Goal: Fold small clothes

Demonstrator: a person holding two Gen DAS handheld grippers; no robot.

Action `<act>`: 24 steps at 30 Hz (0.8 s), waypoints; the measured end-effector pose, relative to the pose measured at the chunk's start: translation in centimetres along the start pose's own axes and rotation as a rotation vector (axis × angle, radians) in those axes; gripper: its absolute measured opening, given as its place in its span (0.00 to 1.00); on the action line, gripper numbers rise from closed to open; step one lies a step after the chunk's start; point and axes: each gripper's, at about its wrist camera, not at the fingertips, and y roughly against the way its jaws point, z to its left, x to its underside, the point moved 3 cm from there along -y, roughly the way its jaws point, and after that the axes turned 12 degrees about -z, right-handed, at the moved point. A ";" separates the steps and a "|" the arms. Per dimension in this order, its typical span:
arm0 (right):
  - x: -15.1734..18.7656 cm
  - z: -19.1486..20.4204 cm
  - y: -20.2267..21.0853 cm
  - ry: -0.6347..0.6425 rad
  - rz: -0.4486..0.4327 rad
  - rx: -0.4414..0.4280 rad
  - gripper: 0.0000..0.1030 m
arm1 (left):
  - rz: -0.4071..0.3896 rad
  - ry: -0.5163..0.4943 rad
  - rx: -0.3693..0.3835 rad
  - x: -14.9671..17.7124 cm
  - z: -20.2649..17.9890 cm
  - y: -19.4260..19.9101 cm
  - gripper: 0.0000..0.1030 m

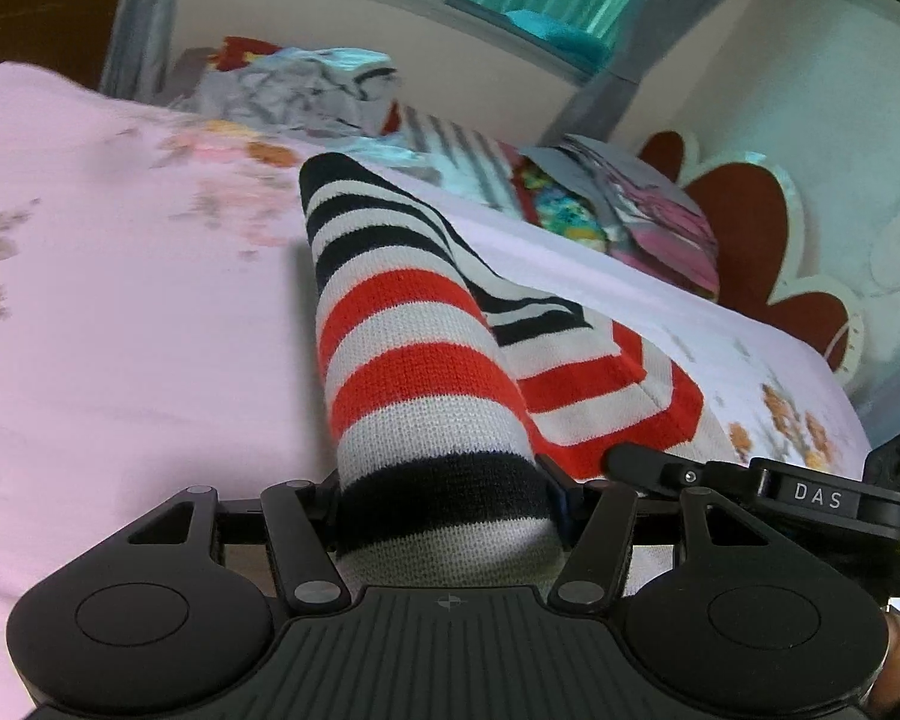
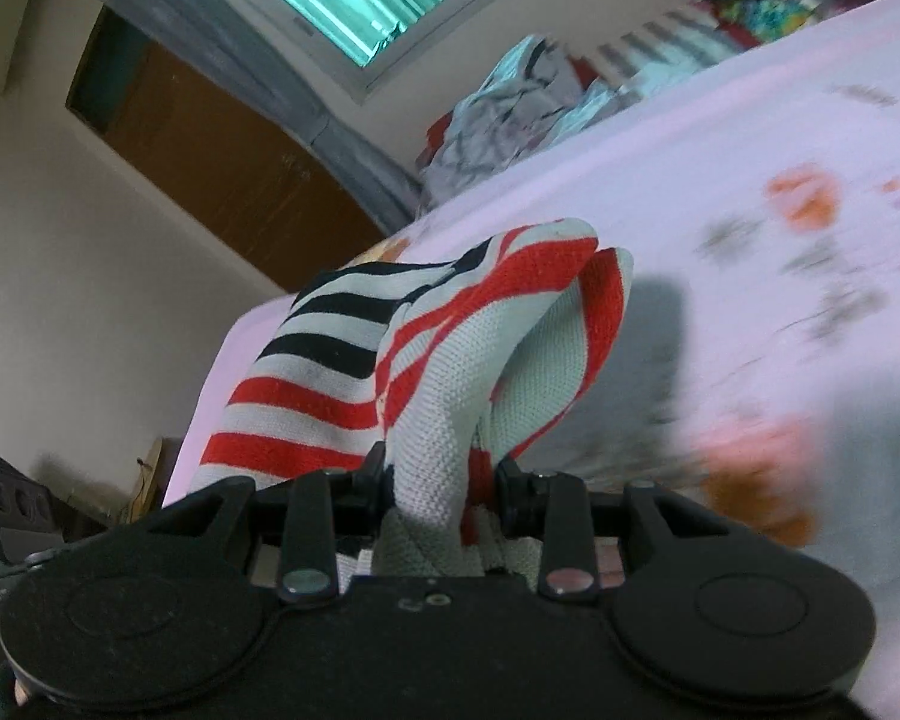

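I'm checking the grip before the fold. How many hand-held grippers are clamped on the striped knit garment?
2. The left hand-held gripper grips a rolled end of the striped knit garment; the right hand-held gripper pinches bunched folds of it.

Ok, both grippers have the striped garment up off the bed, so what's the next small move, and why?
Probably lower both ends onto the pink bedsheet and lay it flat. The left gripper and right gripper are each clamped on the striped garment, which hangs bunched between them; a clean fold needs it spread first.
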 end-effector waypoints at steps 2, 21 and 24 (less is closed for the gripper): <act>0.7 0.1 -1.6 -0.006 0.016 0.002 0.32 | -0.001 0.003 -0.006 0.4 1.8 -0.5 0.57; 0.7 -1.8 -4.0 -0.127 0.008 0.134 0.53 | -0.045 0.082 -0.021 -0.1 6.8 -2.0 0.78; 1.1 -1.9 -4.5 -0.106 -0.006 0.198 0.40 | 0.020 0.063 -0.070 0.9 7.1 -4.1 0.78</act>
